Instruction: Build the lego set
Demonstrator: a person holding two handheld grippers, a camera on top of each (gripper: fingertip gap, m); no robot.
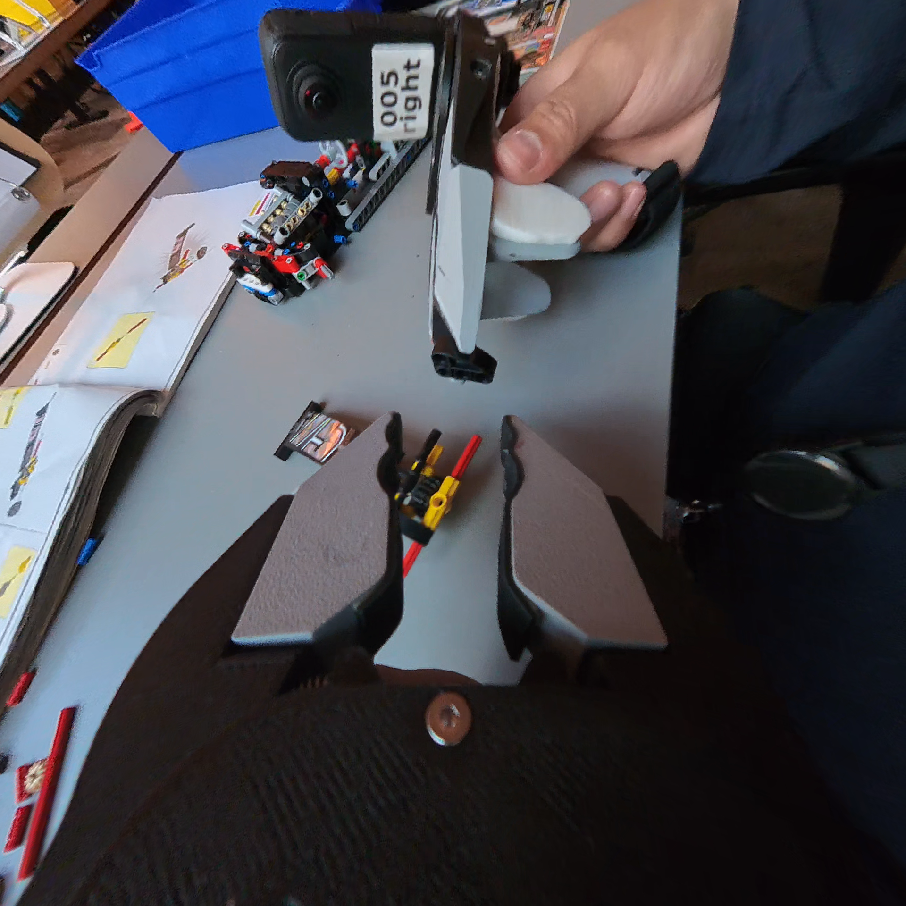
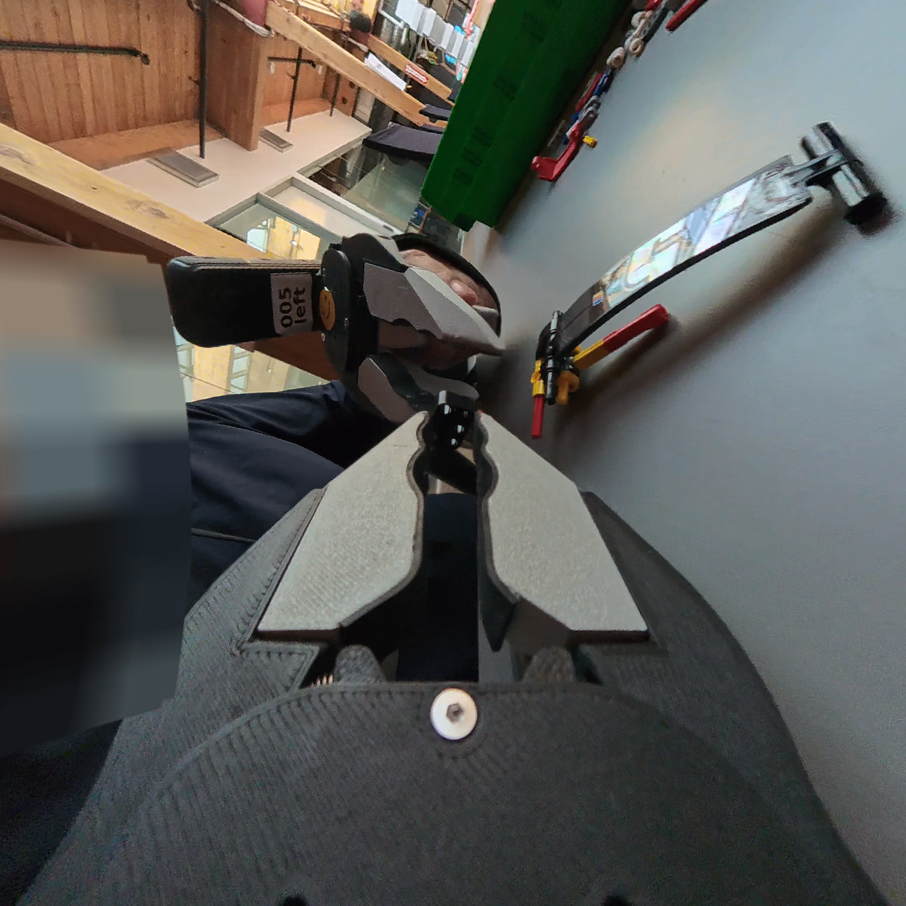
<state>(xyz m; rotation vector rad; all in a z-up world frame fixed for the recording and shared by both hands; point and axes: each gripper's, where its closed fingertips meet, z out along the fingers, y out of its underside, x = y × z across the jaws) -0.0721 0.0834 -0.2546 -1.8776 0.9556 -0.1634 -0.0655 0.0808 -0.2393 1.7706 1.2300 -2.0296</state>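
My left gripper point(image 1: 451, 436) is open just above the grey table point(image 1: 588, 343). A small yellow and black assembly point(image 1: 426, 490) on a red axle point(image 1: 468, 453) lies on the table between its fingers; no pad presses on it. A black panel with a shiny sticker point(image 1: 318, 439) lies next to the left finger. In the right wrist view the assembly point(image 2: 556, 372) sits at the end of this long curved panel point(image 2: 686, 255), with the left gripper point(image 2: 488, 370) beside it. My right gripper point(image 2: 448, 421) is shut on a black angled beam point(image 2: 448, 426). It holds the beam point(image 1: 463, 365) above the table, just beyond the left gripper's fingertips.
A partly built model point(image 1: 294, 220) and an open instruction booklet point(image 1: 122, 318) lie at the left. A blue bin point(image 1: 196, 73) stands behind them. A green bin point(image 2: 490, 122) and loose red parts point(image 2: 554, 166) lie farther along the table. Red pieces point(image 1: 39, 784) lie near the left edge. My left and right fingertips are right by each other.
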